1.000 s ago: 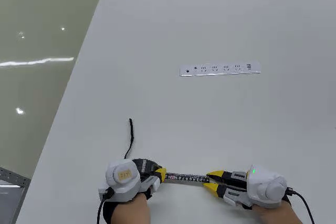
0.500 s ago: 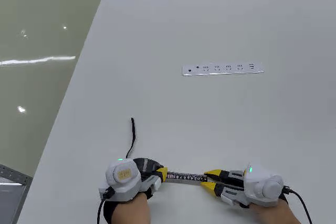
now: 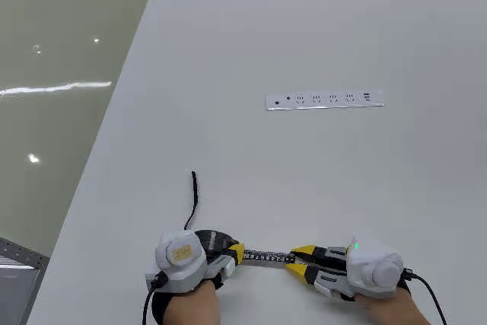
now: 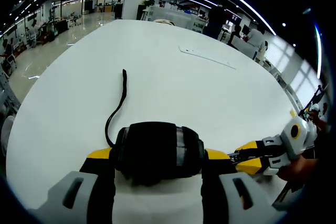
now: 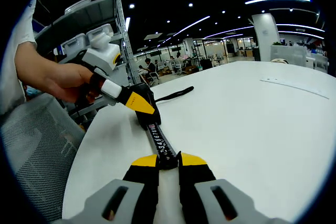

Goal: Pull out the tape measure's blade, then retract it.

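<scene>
Tape measure clamped in left gripper | right gripper pinching blade | seemingly shorter

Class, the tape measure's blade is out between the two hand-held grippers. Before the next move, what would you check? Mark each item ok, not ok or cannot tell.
1. Left hand-held gripper shut on the tape measure case: ok.
2. Right hand-held gripper shut on the end of the blade: ok.
3. Blade straight between the grippers, with no kink: ok.
4. Case's black strap lies on the table away from the blade: ok.
5. Power strip well away from the blade's line: ok.
6. Blade lock released: cannot tell.
</scene>
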`<state>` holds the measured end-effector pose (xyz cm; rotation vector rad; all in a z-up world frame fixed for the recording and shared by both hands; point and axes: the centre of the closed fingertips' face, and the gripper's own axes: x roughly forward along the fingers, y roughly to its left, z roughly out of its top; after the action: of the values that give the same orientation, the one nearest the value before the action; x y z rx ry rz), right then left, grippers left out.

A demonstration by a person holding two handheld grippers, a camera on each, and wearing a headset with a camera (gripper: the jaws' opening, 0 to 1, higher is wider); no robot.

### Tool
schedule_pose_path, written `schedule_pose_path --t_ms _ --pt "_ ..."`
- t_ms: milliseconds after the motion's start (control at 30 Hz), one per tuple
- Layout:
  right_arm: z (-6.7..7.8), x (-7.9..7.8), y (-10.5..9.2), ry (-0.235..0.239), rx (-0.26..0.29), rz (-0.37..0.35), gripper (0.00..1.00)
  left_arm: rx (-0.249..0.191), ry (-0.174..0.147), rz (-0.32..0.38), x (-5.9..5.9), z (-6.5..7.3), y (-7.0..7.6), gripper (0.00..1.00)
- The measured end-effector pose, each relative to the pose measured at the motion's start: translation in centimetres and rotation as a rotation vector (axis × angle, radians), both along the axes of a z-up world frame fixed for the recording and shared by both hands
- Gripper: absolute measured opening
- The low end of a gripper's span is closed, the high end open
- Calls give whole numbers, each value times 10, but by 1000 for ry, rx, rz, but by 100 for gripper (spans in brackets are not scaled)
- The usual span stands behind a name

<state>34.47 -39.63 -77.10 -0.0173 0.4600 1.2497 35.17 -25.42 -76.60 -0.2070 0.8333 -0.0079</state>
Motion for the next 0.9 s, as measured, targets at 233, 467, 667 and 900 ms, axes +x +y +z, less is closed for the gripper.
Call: schedule_pose_path --t_ms 233,467,667,900 --pt "0 0 7 -2 0 7 13 -3 1 2 0 1 0 64" --pt "-1 2 13 2 4 15 13 -9 3 3 0 0 0 64" --pt "-1 2 16 3 6 21 13 -8 7 1 0 1 -1 64" --pt "-1 3 23 11 7 30 13 -19 6 6 0 1 0 64"
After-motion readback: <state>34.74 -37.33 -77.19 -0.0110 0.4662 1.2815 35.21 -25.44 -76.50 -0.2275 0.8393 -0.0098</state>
